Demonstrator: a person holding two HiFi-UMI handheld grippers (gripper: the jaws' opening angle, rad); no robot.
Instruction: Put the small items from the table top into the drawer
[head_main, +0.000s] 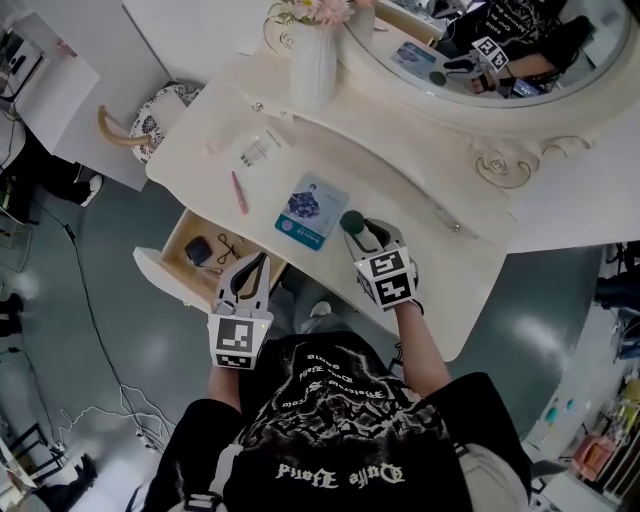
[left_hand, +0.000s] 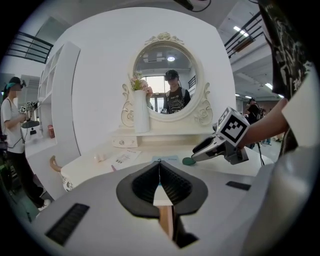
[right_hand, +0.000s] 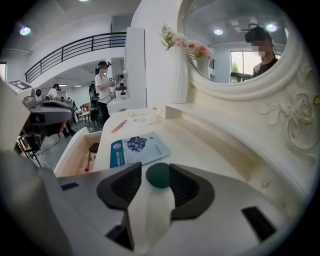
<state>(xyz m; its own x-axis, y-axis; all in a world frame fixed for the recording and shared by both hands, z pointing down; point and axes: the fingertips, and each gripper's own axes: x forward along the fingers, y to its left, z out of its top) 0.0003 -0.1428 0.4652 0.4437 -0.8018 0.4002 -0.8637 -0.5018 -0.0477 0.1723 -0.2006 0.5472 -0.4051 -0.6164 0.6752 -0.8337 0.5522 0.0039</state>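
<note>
your right gripper (right_hand: 156, 169), ribbed jaws spread, flanks a smooth round dark-green disc (right_hand: 159, 177); your left gripper (left_hand: 159, 163) is pressed together.

The head view looks steeply down from above the person onto the dressing table (head_main: 390, 175) and its open drawer (head_main: 160, 268) at the left. Each gripper view rides low behind its own jaws, near the tabletop, facing the far mirror (left_hand: 167, 82). Both take in the blue sachet (right_hand: 137, 148).
</note>
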